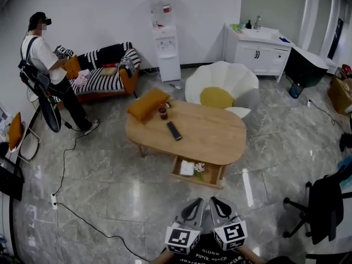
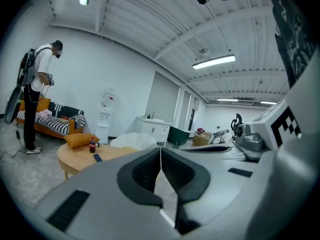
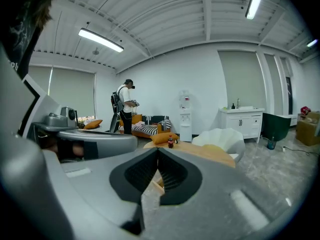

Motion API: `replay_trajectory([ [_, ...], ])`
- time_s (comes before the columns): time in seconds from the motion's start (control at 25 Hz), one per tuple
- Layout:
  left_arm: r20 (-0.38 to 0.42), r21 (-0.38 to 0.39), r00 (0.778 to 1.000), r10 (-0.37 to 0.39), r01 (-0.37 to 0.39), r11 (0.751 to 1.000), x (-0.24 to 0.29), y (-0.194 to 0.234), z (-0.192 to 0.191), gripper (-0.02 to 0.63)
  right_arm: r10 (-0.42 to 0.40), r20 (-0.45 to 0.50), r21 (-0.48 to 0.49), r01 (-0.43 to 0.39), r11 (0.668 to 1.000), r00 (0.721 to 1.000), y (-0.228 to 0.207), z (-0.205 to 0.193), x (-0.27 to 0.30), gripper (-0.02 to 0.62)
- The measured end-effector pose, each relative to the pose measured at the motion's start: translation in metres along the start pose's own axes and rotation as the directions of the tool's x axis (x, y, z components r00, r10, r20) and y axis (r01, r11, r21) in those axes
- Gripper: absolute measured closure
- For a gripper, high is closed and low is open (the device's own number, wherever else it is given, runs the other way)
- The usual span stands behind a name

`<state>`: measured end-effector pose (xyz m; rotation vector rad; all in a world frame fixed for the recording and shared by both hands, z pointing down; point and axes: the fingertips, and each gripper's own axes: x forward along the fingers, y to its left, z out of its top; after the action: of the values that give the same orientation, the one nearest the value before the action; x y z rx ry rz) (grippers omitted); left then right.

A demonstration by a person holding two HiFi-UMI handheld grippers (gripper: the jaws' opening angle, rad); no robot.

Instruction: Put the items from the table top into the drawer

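**Both grippers shut and empty, well short of the table**

I hold the left gripper (image 1: 194, 203) and the right gripper (image 1: 219, 202) side by side at the bottom of the head view, close to each other, both pointing toward the table (image 1: 220, 142). In the left gripper view the two dark pads meet along a thin line with nothing between them. The right gripper view shows the same: jaws pressed together, empty. Neither touches anything, and grey tiled floor lies between them and the table.

The table is oval and wooden. Three things sit on its left half:
- an orange cushion (image 1: 147, 104) at the far left edge
- a small dark bottle (image 1: 163, 113) with a red label, upright, just beside the cushion
- a flat dark remote (image 1: 174, 131), lying nearer to me, a little apart from the bottle

The drawer (image 1: 177, 176) is pulled open on the near side of the table, below its edge. Inside I see a white item on the left and something small with pale pink beside it. I cannot tell what either is.

Behind the table stands a white chair with a yellow seat (image 1: 220, 87). Further back are a water dispenser (image 1: 166, 43) against the wall and a white cabinet (image 1: 258, 54) with a sink. At the far left a person (image 1: 47, 65) stands by a striped sofa (image 1: 104, 78), holding another pair of grippers. A black office chair (image 1: 322, 208) is at my right.
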<state>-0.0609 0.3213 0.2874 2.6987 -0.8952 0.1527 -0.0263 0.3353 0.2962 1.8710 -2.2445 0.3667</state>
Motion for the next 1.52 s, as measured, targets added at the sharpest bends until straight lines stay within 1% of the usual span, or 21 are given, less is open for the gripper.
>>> replay_trajectory([
  [0.24, 0.001, -0.027, 0.998, 0.070, -0.070, 0.997, 0.011, 0.029, 0.004, 0.594, 0.065, -0.017, -0.009, -0.065, 0.998, 0.998, 0.000, 0.006, 0.029, 0.592],
  [0.6, 0.002, -0.041, 0.990, 0.139, -0.138, 0.990, 0.062, 0.056, 0.016, 0.594, 0.155, -0.035, -0.024, -0.156, 0.988, 0.987, -0.033, 0.024, 0.083, 0.592],
  [0.76, -0.012, -0.045, 0.984, 0.176, -0.177, 0.983, 0.089, 0.070, 0.020, 0.594, 0.205, -0.044, -0.031, -0.206, 0.978, 0.978, -0.049, 0.032, 0.109, 0.592],
  [1.0, -0.028, -0.028, 0.975, 0.222, -0.223, 0.974, 0.125, 0.084, 0.030, 0.594, 0.271, -0.044, -0.045, -0.273, 0.961, 0.961, -0.074, 0.045, 0.142, 0.592],
  [1.16, -0.032, -0.044, 0.963, 0.266, -0.267, 0.963, 0.146, 0.092, 0.031, 0.594, 0.310, -0.059, -0.052, -0.313, 0.948, 0.949, -0.093, 0.049, 0.158, 0.592],
  [1.32, -0.028, -0.044, 0.960, 0.280, -0.281, 0.959, 0.165, 0.099, 0.036, 0.594, 0.342, -0.074, -0.068, -0.347, 0.936, 0.937, -0.102, 0.052, 0.172, 0.592],
  [1.52, -0.021, -0.052, 0.956, 0.293, -0.294, 0.954, 0.179, 0.105, 0.042, 0.594, 0.352, -0.084, -0.060, -0.357, 0.932, 0.932, -0.111, 0.054, 0.182, 0.592],
])
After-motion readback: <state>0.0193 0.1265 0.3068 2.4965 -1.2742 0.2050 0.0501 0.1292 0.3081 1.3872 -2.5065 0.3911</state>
